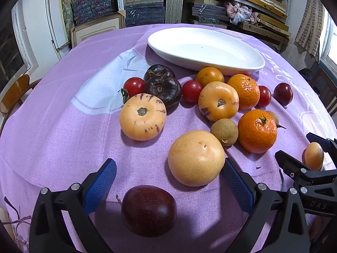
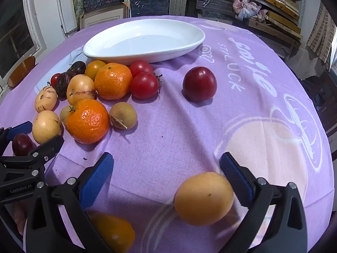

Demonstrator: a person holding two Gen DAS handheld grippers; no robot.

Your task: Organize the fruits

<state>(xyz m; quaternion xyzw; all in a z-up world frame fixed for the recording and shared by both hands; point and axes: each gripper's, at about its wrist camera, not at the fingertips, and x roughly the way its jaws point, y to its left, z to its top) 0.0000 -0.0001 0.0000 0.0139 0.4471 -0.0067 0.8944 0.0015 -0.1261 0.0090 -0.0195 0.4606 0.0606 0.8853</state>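
Many fruits lie on a purple tablecloth before an empty white oval dish, also in the right wrist view. My left gripper is open around a dark red plum, with a pale yellow round fruit just ahead near its right finger. My right gripper is open; a yellow-orange fruit lies between its fingers, close to the right pad. Mandarins, striped yellow fruits, red tomatoes and dark chestnuts are clustered mid-table.
A lone red plum sits right of the cluster. A small orange fruit lies under my right gripper's left finger. Shelves with boxes stand behind the table, a wooden chair at the left.
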